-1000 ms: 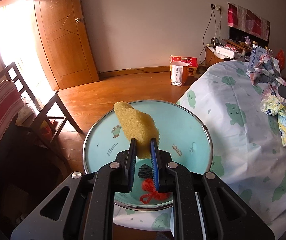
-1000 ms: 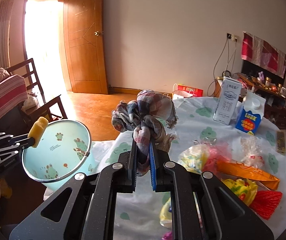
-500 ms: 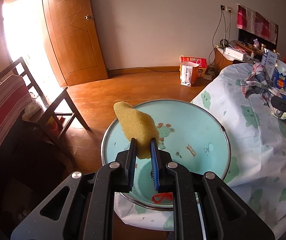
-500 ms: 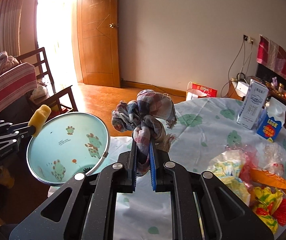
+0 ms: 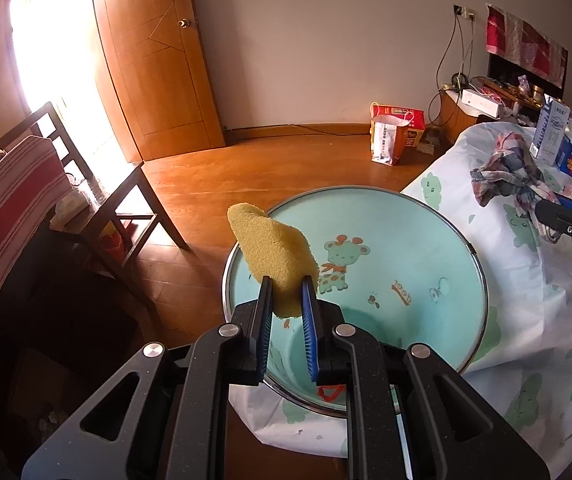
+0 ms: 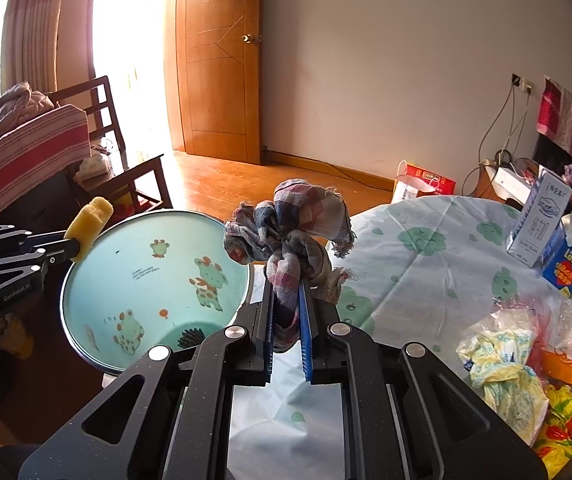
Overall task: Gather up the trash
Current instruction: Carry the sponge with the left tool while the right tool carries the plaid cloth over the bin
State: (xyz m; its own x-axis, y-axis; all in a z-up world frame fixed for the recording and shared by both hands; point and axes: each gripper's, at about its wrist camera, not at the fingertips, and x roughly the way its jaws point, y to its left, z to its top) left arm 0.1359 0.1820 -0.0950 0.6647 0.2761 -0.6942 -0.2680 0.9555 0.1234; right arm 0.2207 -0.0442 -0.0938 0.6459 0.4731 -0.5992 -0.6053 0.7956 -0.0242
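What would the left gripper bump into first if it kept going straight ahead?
Probably the bin. The left gripper, shut on the sponge, points down toward its open mouth, so the sponge would likely meet the bin's inside wall first. Depth is hard to judge.

The pale blue basin (image 5: 425, 248) has "deer" printed on its inner wall, upside down from the left wrist view, at about four o'clock from the cartoon giraffe (image 5: 335, 264) painted there. On the table, the blue carton (image 6: 567, 268) reads "Look" in yellow letters, while the print on the tall white carton (image 6: 537, 220) at its ten o'clock is too small to make out. The black body of the left gripper (image 6: 72, 248) carries "GenRobot.AI" in small pale letters.
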